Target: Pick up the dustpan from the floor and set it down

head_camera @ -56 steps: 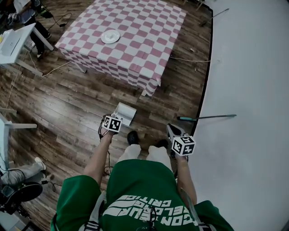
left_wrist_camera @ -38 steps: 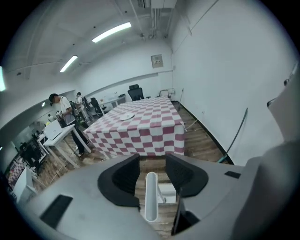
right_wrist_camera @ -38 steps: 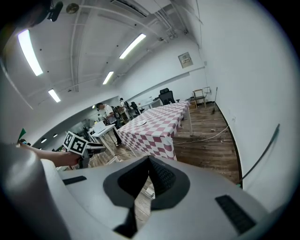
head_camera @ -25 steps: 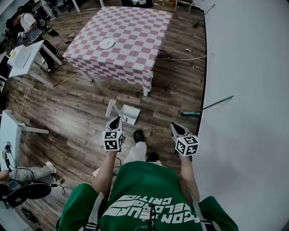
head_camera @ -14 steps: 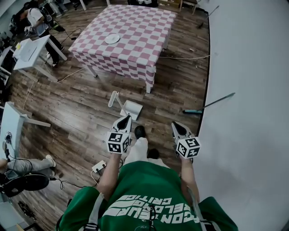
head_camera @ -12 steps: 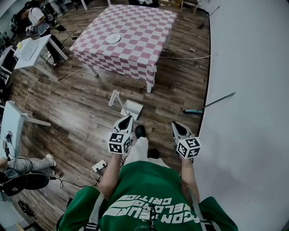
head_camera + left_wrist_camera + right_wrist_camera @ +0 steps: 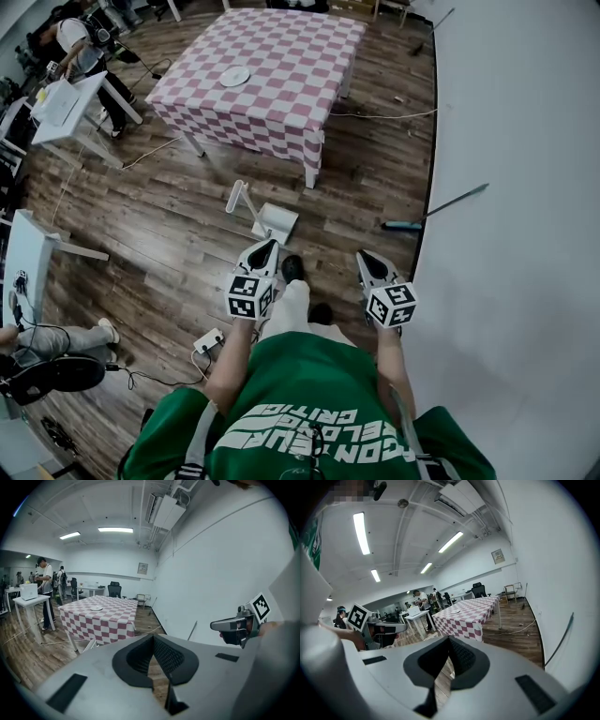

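The dustpan (image 7: 275, 221) lies on the wooden floor (image 7: 169, 234) beside the checkered table (image 7: 272, 75), just ahead of my left gripper (image 7: 268, 247). I see its jaws and my right gripper's (image 7: 362, 259) pressed together, holding nothing.

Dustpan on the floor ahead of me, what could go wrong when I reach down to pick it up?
1. The left gripper and right gripper both have their jaws together and hold nothing. Reaching in like that would likely just shove the dustpan across the wood floor.
2. A power strip with its cable lies by your left foot, so a step could catch on it.
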Tool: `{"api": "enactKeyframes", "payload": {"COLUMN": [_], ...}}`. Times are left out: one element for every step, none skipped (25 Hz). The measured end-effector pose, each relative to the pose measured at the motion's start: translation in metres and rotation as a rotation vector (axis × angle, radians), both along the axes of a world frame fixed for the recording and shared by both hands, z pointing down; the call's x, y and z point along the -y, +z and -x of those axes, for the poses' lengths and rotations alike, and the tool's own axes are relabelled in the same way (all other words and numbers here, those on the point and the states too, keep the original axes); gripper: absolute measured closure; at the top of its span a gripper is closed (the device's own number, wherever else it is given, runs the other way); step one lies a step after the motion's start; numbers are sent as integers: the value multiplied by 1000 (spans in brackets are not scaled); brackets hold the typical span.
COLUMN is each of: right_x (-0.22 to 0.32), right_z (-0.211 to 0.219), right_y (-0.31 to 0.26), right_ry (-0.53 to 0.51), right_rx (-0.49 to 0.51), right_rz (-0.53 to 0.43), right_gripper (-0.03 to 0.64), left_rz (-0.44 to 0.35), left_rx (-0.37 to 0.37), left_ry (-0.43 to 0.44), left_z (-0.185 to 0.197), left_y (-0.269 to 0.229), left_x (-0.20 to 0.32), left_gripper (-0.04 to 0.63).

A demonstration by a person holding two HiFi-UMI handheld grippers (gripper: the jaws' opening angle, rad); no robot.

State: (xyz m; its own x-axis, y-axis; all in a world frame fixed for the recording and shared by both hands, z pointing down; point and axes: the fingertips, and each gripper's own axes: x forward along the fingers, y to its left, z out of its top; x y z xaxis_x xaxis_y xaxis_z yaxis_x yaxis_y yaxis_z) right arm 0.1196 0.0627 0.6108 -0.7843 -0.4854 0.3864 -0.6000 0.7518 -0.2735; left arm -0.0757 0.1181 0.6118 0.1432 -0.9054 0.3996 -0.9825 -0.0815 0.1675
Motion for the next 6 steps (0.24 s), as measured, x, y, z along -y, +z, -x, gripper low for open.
{"api": "enactKeyframes", "payload": {"right_x": [0, -1, -1, -2, -3, -4], "right_z": [0, -1, -1, -1, -1, -1], "right_y": [0, 1, 0, 0, 0, 0], "right_ry": [-1, -2, -3, -3, -3, -4], "right_rx": [0, 0, -1, -2, -3, -4], "right_rz": [-1, -2, -2, -2, -1, 0], "right_gripper": [609, 609, 609, 609, 609, 609], "left_rz": [0, 1, 2, 3, 4, 6], "left_rx": [-1, -1, 0, 1, 3, 6], "left_ry": [1, 2, 3, 4, 5, 6], "left_z": [-1, -2, -3, -3, -4, -5], "left_y": [1, 1, 1, 1, 0, 0], "left_x": [0, -1, -1, -1, -2, -2], "left_gripper": [591, 591, 591, 591, 591, 591]}}
